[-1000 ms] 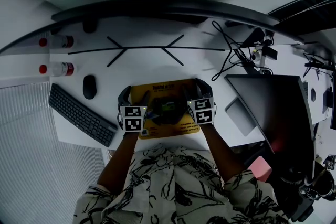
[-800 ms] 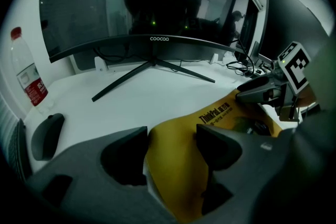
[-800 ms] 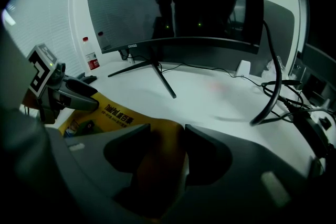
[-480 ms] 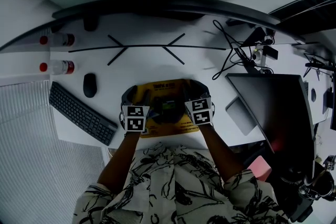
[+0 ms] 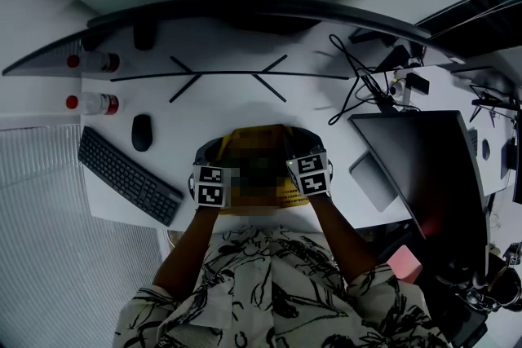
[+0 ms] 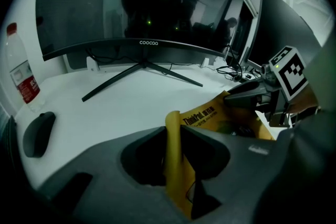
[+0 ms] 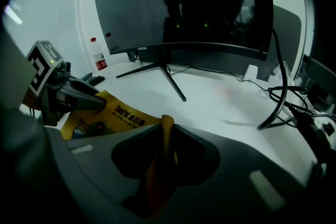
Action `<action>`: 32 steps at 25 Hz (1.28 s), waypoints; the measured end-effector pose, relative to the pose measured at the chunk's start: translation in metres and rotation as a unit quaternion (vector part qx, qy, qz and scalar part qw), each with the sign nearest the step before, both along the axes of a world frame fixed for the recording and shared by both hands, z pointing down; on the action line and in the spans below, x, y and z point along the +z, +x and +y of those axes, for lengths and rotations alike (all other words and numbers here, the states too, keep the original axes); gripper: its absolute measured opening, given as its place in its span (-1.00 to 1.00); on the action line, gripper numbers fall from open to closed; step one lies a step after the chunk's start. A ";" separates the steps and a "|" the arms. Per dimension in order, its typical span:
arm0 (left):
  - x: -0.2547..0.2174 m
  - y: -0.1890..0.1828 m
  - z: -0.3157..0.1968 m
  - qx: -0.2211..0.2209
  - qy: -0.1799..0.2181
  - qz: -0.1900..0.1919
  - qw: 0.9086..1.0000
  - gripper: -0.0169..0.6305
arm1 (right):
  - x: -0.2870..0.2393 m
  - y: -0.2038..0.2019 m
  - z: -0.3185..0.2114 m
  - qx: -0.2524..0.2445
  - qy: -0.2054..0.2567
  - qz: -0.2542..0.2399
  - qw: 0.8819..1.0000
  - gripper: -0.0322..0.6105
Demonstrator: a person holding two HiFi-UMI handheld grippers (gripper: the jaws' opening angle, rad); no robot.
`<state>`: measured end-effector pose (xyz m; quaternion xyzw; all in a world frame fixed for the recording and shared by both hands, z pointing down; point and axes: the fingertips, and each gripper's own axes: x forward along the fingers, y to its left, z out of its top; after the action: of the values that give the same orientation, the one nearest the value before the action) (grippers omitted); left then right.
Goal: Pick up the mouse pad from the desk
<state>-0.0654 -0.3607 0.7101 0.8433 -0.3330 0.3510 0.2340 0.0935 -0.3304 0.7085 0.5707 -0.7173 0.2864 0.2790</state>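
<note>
The yellow mouse pad (image 5: pixel 257 167) with dark print lies at the near middle of the white desk (image 5: pixel 245 106), between both grippers. My left gripper (image 5: pixel 208 152) has just been closing and is shut on the pad's left edge (image 6: pixel 176 160), which stands pinched upright between its jaws. My right gripper (image 5: pixel 303 144) has also been closing and is shut on the pad's right edge (image 7: pixel 160 160). The pad (image 6: pixel 231 118) bows up between the two grips; its far edge (image 7: pixel 123 113) is lifted off the desk. A mosaic patch covers part of the pad in the head view.
A curved monitor (image 5: pixel 245 12) on a spread-leg stand (image 5: pixel 228 76) is behind the pad. A black mouse (image 5: pixel 142 132), a keyboard (image 5: pixel 129 175) and two bottles (image 5: pixel 94 81) are at the left. Cables (image 5: pixel 363 81) and a second screen (image 5: pixel 416 167) are at the right.
Both grippers moved inward toward each other and their jaws closed on the pad's side edges. The pad has buckled and looks narrower than a second ago.
</note>
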 end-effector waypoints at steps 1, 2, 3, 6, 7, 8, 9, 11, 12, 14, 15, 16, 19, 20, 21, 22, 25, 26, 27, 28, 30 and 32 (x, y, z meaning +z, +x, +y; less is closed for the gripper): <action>0.000 0.000 0.001 0.002 0.001 0.003 1.000 -0.66 | -0.002 0.000 0.000 -0.001 0.003 -0.001 1.000 -0.64; -0.001 0.000 0.001 0.004 0.002 0.005 1.000 -0.66 | -0.003 0.000 0.000 -0.002 0.006 -0.003 1.000 -0.64; -0.003 0.000 0.002 0.005 0.003 0.007 1.000 -0.66 | -0.005 0.000 0.000 -0.004 0.008 -0.004 1.000 -0.64; -0.009 -0.001 0.003 0.002 0.002 0.012 1.000 -0.66 | -0.011 0.000 0.001 -0.004 0.011 -0.007 1.000 -0.63; -0.012 -0.001 0.003 0.001 0.002 0.014 1.000 -0.66 | -0.012 -0.001 0.003 -0.003 0.009 -0.008 1.000 -0.63; -0.014 -0.001 0.003 0.001 0.003 0.016 1.000 -0.66 | -0.014 -0.001 0.004 -0.003 0.008 -0.009 1.000 -0.63; -0.017 -0.001 0.003 0.001 0.004 0.017 1.000 -0.66 | -0.016 -0.001 0.005 -0.002 0.009 -0.010 1.000 -0.63; -0.021 -0.001 0.004 0.001 0.009 0.021 1.000 -0.66 | -0.020 -0.001 0.006 0.001 0.016 -0.013 1.000 -0.63; -0.024 -0.001 0.005 0.002 0.012 0.024 1.000 -0.66 | -0.022 -0.001 0.007 0.002 0.019 -0.014 1.000 -0.63; -0.028 -0.002 0.007 0.003 0.018 0.028 0.999 -0.66 | -0.027 -0.002 0.009 0.002 0.023 -0.013 1.000 -0.63; -0.029 -0.002 0.008 0.003 0.021 0.030 0.999 -0.66 | -0.029 -0.002 0.009 0.001 0.026 -0.011 1.000 -0.63; -0.031 -0.003 0.008 0.002 0.024 0.031 0.999 -0.66 | -0.031 -0.002 0.009 -0.001 0.029 -0.011 1.000 -0.63; -0.038 -0.004 0.009 -0.002 0.029 0.033 0.999 -0.66 | -0.038 -0.002 0.010 0.000 0.037 -0.014 0.999 -0.63; -0.040 -0.003 0.010 -0.003 0.030 0.034 0.999 -0.66 | -0.039 -0.003 0.011 0.002 0.039 -0.015 0.999 -0.63; -0.042 -0.003 0.011 -0.003 0.032 0.035 0.999 -0.66 | -0.041 -0.003 0.012 0.004 0.040 -0.017 0.999 -0.63; -0.044 -0.003 0.012 -0.004 0.034 0.036 0.999 -0.66 | -0.042 -0.003 0.014 0.006 0.043 -0.017 0.999 -0.63; -0.049 -0.003 0.014 -0.007 0.038 0.042 0.998 -0.67 | -0.048 -0.003 0.016 0.009 0.052 -0.017 0.998 -0.64; -0.051 -0.004 0.014 -0.008 0.039 0.044 0.998 -0.67 | -0.051 -0.003 0.016 0.010 0.055 -0.018 0.998 -0.64; -0.054 -0.004 0.014 -0.010 0.040 0.046 0.998 -0.67 | -0.054 -0.003 0.016 0.011 0.057 -0.019 0.998 -0.64; -0.057 -0.004 0.014 -0.010 0.042 0.049 0.998 -0.67 | -0.057 -0.002 0.017 0.012 0.060 -0.019 0.998 -0.64; -0.064 -0.003 0.017 -0.007 0.046 0.053 0.998 -0.67 | -0.062 -0.001 0.020 0.014 0.064 -0.019 0.998 -0.64; -0.069 -0.002 0.019 -0.005 0.051 0.054 0.997 -0.67 | -0.066 0.001 0.023 0.018 0.069 -0.021 0.997 -0.64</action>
<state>-0.0669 -0.3420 0.6410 0.8703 -0.3415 0.2861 0.2099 0.0950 -0.3073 0.6423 0.5955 -0.7306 0.2529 0.2181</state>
